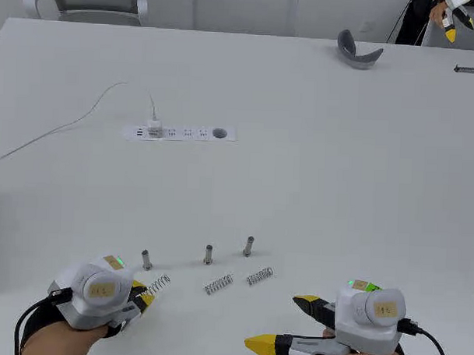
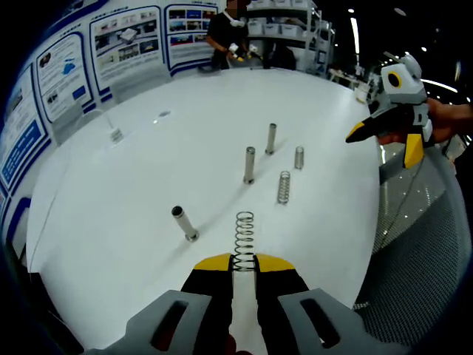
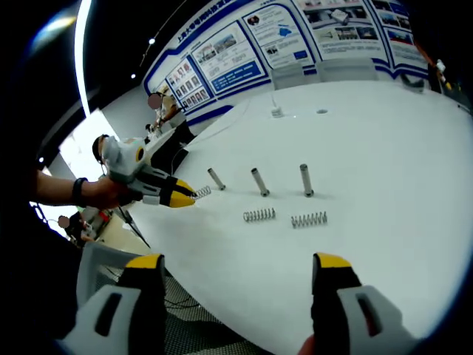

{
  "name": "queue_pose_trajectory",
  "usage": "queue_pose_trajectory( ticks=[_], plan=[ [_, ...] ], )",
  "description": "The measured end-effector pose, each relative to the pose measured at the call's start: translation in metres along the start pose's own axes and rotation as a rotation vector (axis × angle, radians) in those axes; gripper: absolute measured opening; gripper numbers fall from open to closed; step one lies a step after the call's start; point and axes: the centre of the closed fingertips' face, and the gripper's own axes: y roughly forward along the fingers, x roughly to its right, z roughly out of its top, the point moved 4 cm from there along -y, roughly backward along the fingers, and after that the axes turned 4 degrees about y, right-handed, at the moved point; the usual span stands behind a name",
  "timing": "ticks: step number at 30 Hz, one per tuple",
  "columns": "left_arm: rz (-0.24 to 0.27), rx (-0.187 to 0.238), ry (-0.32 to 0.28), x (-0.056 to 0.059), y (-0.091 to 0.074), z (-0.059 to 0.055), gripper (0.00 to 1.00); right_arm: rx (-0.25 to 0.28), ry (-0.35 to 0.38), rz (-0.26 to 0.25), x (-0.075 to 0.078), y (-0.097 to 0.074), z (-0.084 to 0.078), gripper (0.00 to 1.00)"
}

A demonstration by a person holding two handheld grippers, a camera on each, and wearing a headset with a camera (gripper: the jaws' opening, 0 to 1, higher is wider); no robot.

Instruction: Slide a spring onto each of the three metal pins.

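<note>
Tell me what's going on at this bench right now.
A person holds a gripper in each hand. The left gripper is shut on the end of one spring lying on the white table. The right gripper hangs open near the front edge. Two other springs lie loose, and all three pins stand bare.

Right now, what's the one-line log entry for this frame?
left gripper: shut on spring | right gripper: open, empty | pins: three standing, bare | other springs: two lying on table

shiny metal pins [image 1: 208,254], coiled wire springs [image 1: 218,284], smooth white tabletop [image 1: 299,187]
</note>
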Motion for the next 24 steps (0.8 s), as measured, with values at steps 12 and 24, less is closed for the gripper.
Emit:
queue_pose_trajectory(
  ticks=[12, 24],
  plan=[
    [-0.056, 0.033, 0.054, 0.023, -0.018, 0.013, 0.1, -0.01, -0.007, 0.073, -0.01, 0.011, 0.003, 0.78],
    [-0.136, 0.078, 0.113, 0.055, -0.019, 0.037, 0.1, -0.011, -0.01, 0.127, -0.016, 0.017, 0.011, 0.74]
  ],
)
